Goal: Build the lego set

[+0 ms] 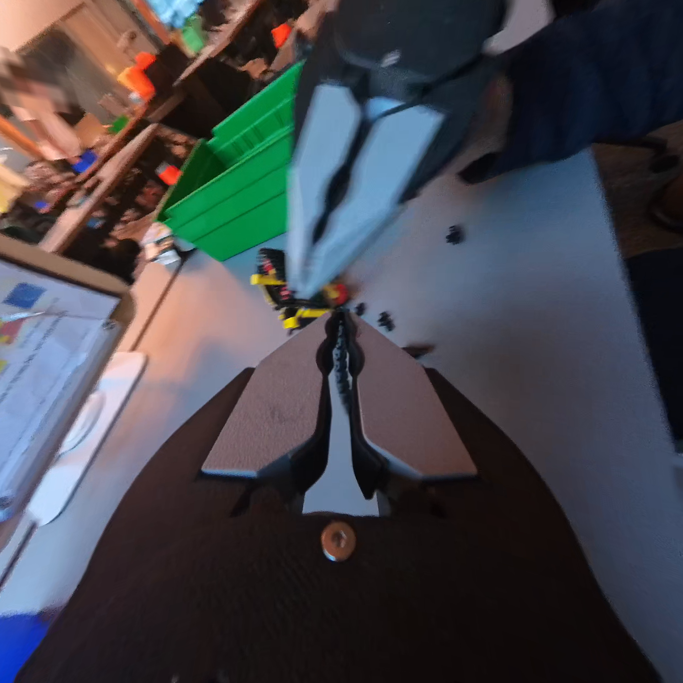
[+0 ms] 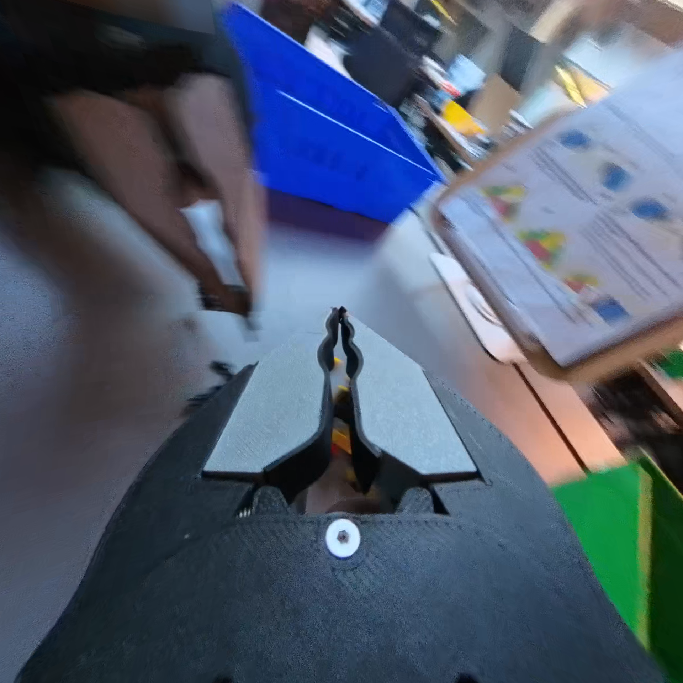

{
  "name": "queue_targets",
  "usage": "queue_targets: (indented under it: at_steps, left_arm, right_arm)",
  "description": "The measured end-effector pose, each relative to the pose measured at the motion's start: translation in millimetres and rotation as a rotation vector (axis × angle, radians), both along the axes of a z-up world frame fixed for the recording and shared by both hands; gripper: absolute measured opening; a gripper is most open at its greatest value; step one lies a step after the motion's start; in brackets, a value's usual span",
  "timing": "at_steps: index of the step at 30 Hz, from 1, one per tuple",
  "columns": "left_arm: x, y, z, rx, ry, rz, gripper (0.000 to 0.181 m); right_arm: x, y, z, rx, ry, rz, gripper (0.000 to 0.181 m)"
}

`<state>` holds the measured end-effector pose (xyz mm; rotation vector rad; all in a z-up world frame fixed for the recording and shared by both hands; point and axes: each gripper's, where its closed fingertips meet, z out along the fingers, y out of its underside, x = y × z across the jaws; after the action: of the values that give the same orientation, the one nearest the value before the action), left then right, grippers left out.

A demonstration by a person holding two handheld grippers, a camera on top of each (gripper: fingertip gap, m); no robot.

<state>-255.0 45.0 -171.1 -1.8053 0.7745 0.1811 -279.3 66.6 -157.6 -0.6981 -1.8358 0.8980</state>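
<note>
My left gripper (image 1: 342, 321) is shut on a black lego track chain (image 1: 342, 366) that runs between its fingers toward a small yellow, black and red lego model (image 1: 292, 295) on the grey table (image 1: 499, 332). My right gripper (image 1: 306, 290) comes down from above with its jaws together and its tips at the model. I cannot tell whether it grips anything. In the right wrist view my right gripper (image 2: 340, 312) is shut. Yellow and red bricks of the model (image 2: 340, 438) show through the gap below its fingers. The left gripper (image 2: 225, 258) is a blur at the left.
Several small black pieces (image 1: 454, 234) (image 1: 386, 319) lie loose on the table. Green bins (image 1: 236, 184) stand behind the model and a blue bin (image 2: 332, 148) stands at the far side. A board with an instruction sheet (image 2: 573, 221) stands nearby. A person's dark sleeve (image 1: 591, 81) is at top right. Across from one pair of fingers to the other is roughly 4 cm.
</note>
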Motion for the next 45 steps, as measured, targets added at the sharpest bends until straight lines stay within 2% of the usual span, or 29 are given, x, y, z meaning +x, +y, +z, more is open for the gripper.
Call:
queue_targets:
  at_steps: [1,2,4,5,7,8,9,11,13,16,17,19,20,21,23,26,29,31,33,38,40,45]
  left_arm:
    - [9,-2,-2,-0.014,-0.029,-0.032,0.0]
    - [13,-2,-6,-0.022,-0.008,-0.035,0.0]
    - [4,3,-11,-0.002,0.112,0.024,0.0]
    - [1,5,-10,0.008,0.102,0.037,0.0]
    - [-3,5,-5,0.013,0.021,0.029,0.0]
    - [-7,5,-6,0.001,-0.01,0.038,0.0]
    - [-11,6,-9,-0.019,-0.037,0.045,0.0]
    - [-18,7,-15,-0.066,-0.093,0.061,0.0]
    - [-24,8,-18,-0.094,-0.141,0.075,0.0]
    - [-24,8,-14,-0.1,-0.231,0.051,0.0]
    - [-24,8,-13,-0.106,-0.258,0.049,0.0]
    - [-27,9,-12,-0.111,-0.293,0.053,0.0]
    - [-28,9,-12,-0.112,-0.3,0.056,0.0]
    - [-28,9,-13,-0.116,-0.302,0.055,0.0]
    - [-27,9,-14,-0.116,-0.293,0.05,0.0]
    - [-20,8,-14,-0.109,-0.276,0.019,0.0]
    - [-10,6,-9,-0.078,-0.261,-0.032,0.0]
    - [-3,3,-3,-0.047,-0.254,-0.068,0.0]
    - [2,2,-1,-0.04,-0.246,-0.087,0.0]
    - [-6,4,-6,-0.077,-0.276,-0.048,0.006]
    - [-4,4,-4,-0.063,-0.288,-0.059,0.0]
    - [-1,2,-3,-0.061,-0.281,-0.072,0.0]
  right_arm:
    - [-5,18,3,-0.019,0.005,-0.085,0.0]
    - [-6,25,6,-0.1,-0.002,-0.091,0.0]
    - [0,17,8,-0.286,-0.062,0.024,0.0]
    - [1,18,2,-0.323,-0.119,0.038,0.0]
    - [1,22,-19,-0.286,-0.236,0.02,0.005]
    - [1,24,-28,-0.254,-0.28,0.003,0.018]
    - [1,25,-35,-0.223,-0.304,-0.012,0.021]
    - [6,22,-54,-0.161,-0.39,0.002,0.013]
    - [10,23,-76,-0.082,-0.49,-0.009,0.017]
    - [10,20,-80,-0.038,-0.487,-0.008,0.014]
    - [13,14,-81,-0.068,-0.513,0.026,0.006]
    - [23,9,-94,-0.071,-0.61,0.063,0.01]
    - [22,10,-92,-0.056,-0.598,0.052,0.027]
    - [19,9,-83,-0.057,-0.547,0.055,0.036]
    - [19,-3,-63,-0.111,-0.455,0.121,0.027]
    - [11,2,-45,-0.133,-0.352,0.095,0.026]
    - [10,-14,-28,-0.167,-0.249,0.156,0.018]
    - [11,-24,-27,-0.138,-0.224,0.182,0.006]
    - [12,-28,-30,-0.094,-0.219,0.187,0.003]
    - [12,-21,-23,-0.118,-0.195,0.18,0.002]
    - [14,-22,-22,-0.131,-0.197,0.191,0.002]
    - [12,-23,-30,-0.095,-0.218,0.181,0.002]
